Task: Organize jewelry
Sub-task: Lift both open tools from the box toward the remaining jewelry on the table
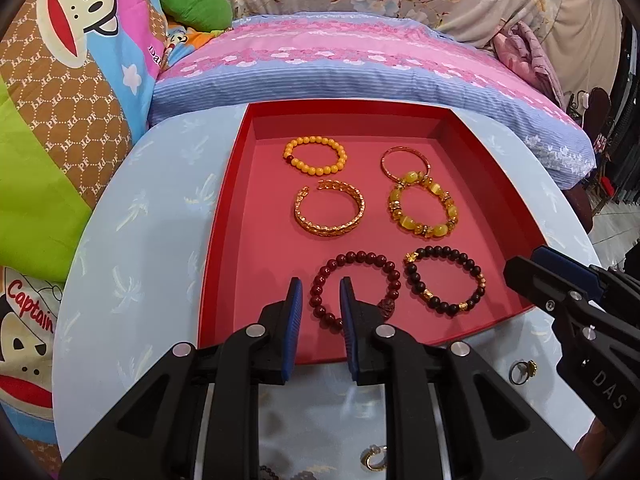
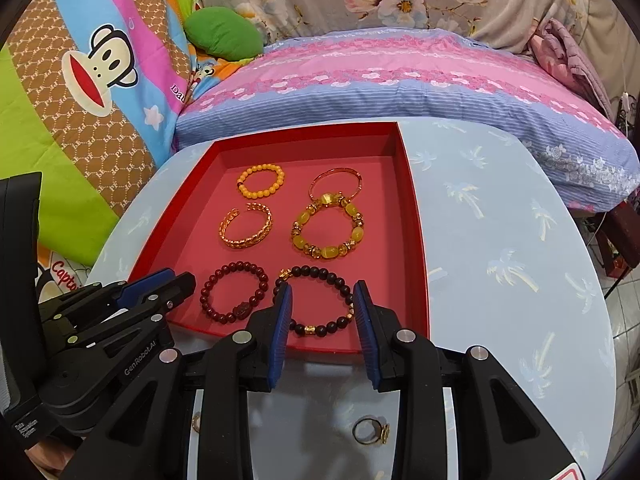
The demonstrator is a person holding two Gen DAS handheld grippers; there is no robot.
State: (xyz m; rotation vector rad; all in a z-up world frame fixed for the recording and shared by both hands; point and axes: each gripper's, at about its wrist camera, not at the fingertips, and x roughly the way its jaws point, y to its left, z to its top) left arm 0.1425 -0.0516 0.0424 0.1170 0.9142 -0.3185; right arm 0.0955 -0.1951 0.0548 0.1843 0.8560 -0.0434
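A red tray [image 1: 224, 208] [image 2: 416, 216] on the round light-blue table holds several bracelets: yellow bead [image 1: 316, 156], thin gold bangle [image 1: 404, 162], gold cuff [image 1: 330, 212], yellow stone [image 1: 422, 210], dark red bead [image 1: 356, 286] [image 2: 236, 292], and black bead with gold charms [image 1: 446, 280] [image 2: 316, 300]. My left gripper [image 1: 320, 300] is open and empty over the tray's near edge by the dark red bracelet. My right gripper [image 2: 322, 308] is open and empty over the black bracelet. It also shows in the left wrist view [image 1: 532, 272].
Rings lie on the table [image 2: 500, 240] in front of the tray: one [image 2: 370, 432] [image 1: 522, 372] and a gold one [image 1: 374, 460] [image 2: 196, 422]. Pillows and patterned bedding [image 1: 360, 60] surround the table's far and left sides.
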